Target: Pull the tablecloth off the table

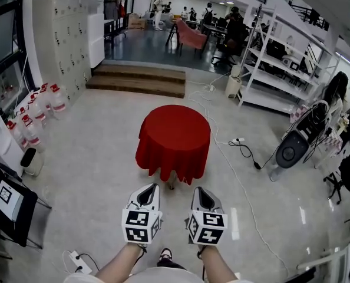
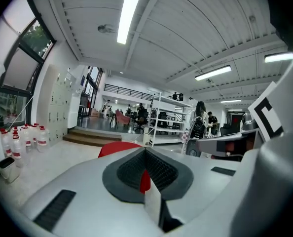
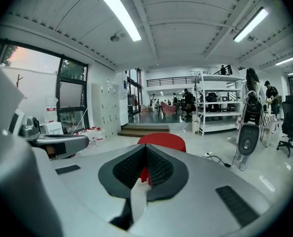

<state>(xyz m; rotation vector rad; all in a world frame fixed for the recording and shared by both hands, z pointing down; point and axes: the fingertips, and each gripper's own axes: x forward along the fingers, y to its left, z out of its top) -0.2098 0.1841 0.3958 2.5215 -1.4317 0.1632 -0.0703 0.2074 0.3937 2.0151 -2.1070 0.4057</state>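
Note:
A round table stands in the middle of the floor under a red tablecloth (image 1: 174, 141) that hangs down on all sides. Both grippers are held side by side in front of it, a step short of the cloth. My left gripper (image 1: 147, 189) is shut with nothing in it. My right gripper (image 1: 201, 191) is shut and empty too. In the left gripper view the red tablecloth (image 2: 116, 147) shows beyond the closed left gripper (image 2: 145, 152). In the right gripper view the tablecloth (image 3: 162, 141) lies straight ahead past the closed right gripper (image 3: 146, 152).
Several bottles (image 1: 36, 112) stand on the floor at the left by white lockers (image 1: 63, 37). Wooden steps (image 1: 138, 79) lie behind the table. Cables (image 1: 241, 148) and a fan-like device (image 1: 296, 146) are at the right, with shelving (image 1: 287, 63) behind. A marker board (image 1: 7, 202) leans at lower left.

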